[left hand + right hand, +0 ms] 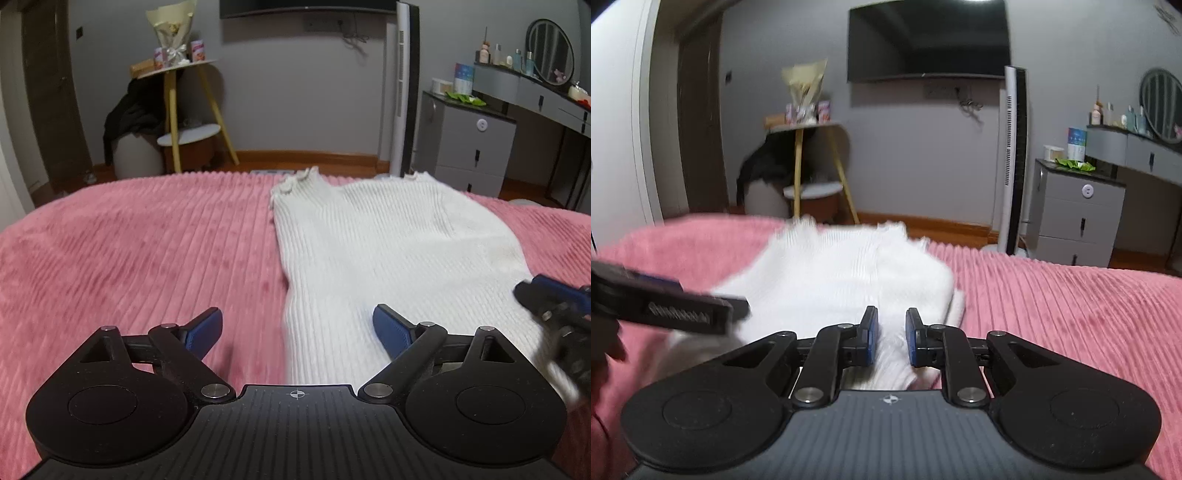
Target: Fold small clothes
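A white ribbed knit garment (391, 251) lies on the pink corduroy bedspread (140, 240) of the bed, its frilled neckline pointing toward 12 o'clock, at the far edge of the bed.

In the left wrist view, the left hand-held gripper (297, 328) hovers over the garment's near left edge with its blue-padded fingers (205, 330) spread wide; one finger sits above the pink cover, the other above the white knit. Nothing lies between them. The right hand-held gripper (554, 302) enters at 3 o'clock, blurred, over the garment's right edge.

In the right wrist view, the right hand-held gripper (891, 334) has its fingers drawn narrow, with a fold of the white garment (849, 273) bunched between the pads; whether the pads actually pinch the cloth is hard to tell. The garment's right side looks doubled over here. The left hand-held gripper (665, 306) shows at 9 o'clock, blurred.

A wall television (929, 38) hangs at 12 o'clock, a grey drawer cabinet (1075, 218) at 2 o'clock.
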The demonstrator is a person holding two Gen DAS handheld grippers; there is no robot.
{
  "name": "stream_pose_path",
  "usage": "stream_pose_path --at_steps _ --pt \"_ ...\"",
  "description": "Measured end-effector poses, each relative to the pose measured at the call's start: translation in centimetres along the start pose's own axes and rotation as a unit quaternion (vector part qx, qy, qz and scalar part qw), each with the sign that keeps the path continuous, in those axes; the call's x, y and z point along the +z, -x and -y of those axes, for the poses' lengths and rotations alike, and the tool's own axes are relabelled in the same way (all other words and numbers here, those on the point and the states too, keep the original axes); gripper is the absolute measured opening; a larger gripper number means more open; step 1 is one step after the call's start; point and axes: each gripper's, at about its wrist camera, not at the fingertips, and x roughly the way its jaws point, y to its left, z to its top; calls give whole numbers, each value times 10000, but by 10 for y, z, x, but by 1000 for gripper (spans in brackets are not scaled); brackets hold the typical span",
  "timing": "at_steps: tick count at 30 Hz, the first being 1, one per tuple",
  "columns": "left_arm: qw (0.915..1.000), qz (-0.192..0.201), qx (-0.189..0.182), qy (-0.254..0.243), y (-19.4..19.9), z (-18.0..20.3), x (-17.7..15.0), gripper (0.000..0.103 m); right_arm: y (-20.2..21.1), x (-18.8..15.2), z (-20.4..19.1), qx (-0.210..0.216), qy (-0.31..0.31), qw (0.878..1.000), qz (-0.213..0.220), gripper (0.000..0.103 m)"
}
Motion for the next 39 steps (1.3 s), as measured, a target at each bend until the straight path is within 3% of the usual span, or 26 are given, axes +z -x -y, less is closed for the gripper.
stream_pose_path --at_steps 5,11,15,20,24,26,27,31,35,36,39 --pt "10000 -80 25 -5 -12 -2 -3 100 -12 -12 -6 -94 531 9985 -41 18" --pt "10000 -66 28 35 23 -19 -5 99 11 -3 2 -61 62 9999 -109 20" --pt "9999 114 -8 -74 60 -35 -31 99 38 -1 17 157 -931 9948 -390 29" --pt "9991 -336 -212 152 58 -38 -48 99 58 -19 34 679 -2255 9675 -924 34" --pt "9986 -377 -226 278 53 -43 -50 99 56 -24 33 766 -2595 9556 -1166 34" --pt "9973 -455 -300 500 53 -48 -52 99 48 -26 33 781 -2782 9489 -1268 31" --pt "9967 -470 -337 576 55 -49 -53 99 46 -26 33 790 -2847 9465 -1302 22" --pt "9954 -325 -558 704 63 -50 -49 99 42 -24 30 817 -3014 9408 -1318 11" --pt "9939 -337 -759 724 67 -50 -46 95 51 -25 38 1153 -3578 9198 -1130 7" --pt "9930 -362 -850 741 68 -51 -45 90 54 -26 44 1286 -3808 9092 -1091 7" --pt "9890 -283 -1110 932 73 -56 -41 90 56 -38 62 1757 -4635 8636 -918 7"
